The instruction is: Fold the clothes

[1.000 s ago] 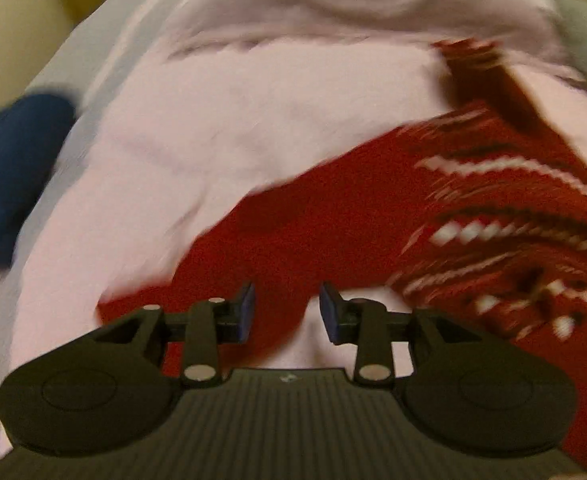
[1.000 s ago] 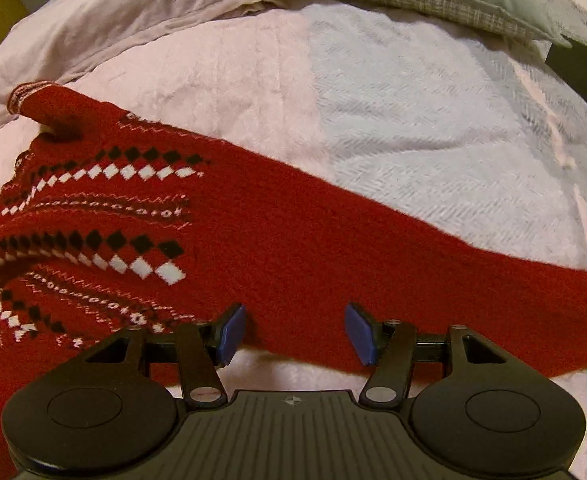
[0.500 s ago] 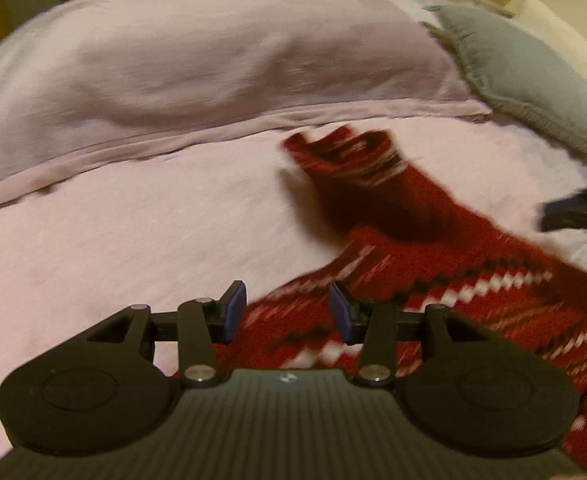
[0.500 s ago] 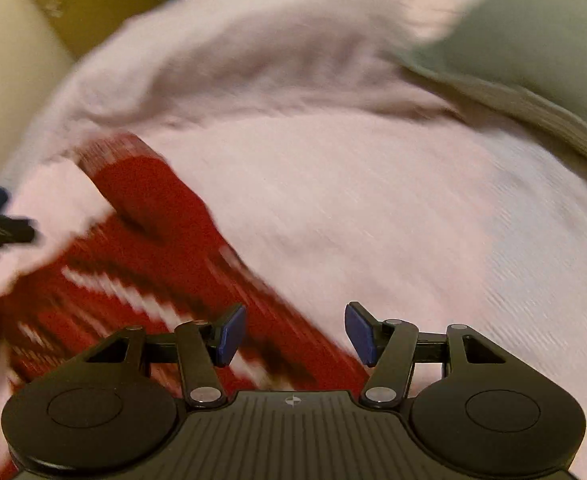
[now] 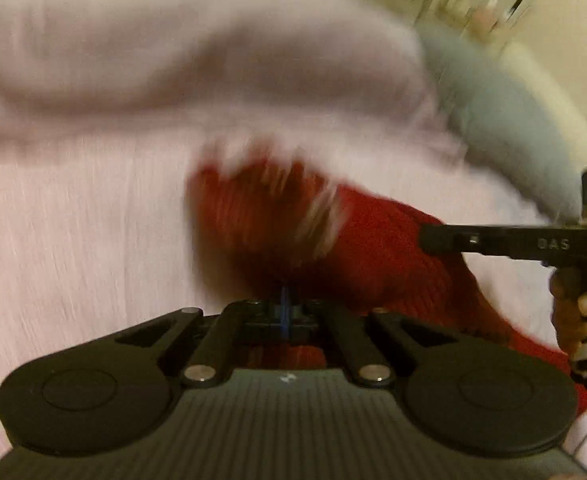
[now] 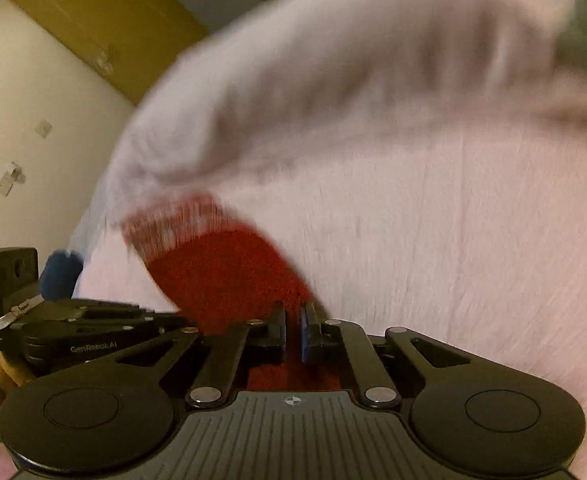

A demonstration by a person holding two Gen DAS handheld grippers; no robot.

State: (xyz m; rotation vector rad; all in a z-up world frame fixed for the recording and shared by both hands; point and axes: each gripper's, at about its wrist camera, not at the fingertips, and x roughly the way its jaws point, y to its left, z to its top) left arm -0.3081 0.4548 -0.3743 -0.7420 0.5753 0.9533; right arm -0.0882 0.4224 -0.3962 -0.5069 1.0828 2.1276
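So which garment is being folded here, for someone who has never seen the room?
On the pale pink bedspread, below the big pink pillow, lies a red knitted sweater with a white-patterned cuff. It is the only red thing there, and both grippers have their jaws shut on it.

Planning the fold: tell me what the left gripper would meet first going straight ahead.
The left gripper is already shut on the red sweater; straight ahead lies more sweater, then probably the pink pillow, though blur hides depth.

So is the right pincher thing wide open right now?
No, the right gripper has its blue pads squeezed nearly together, with the red sweater pinched between them.
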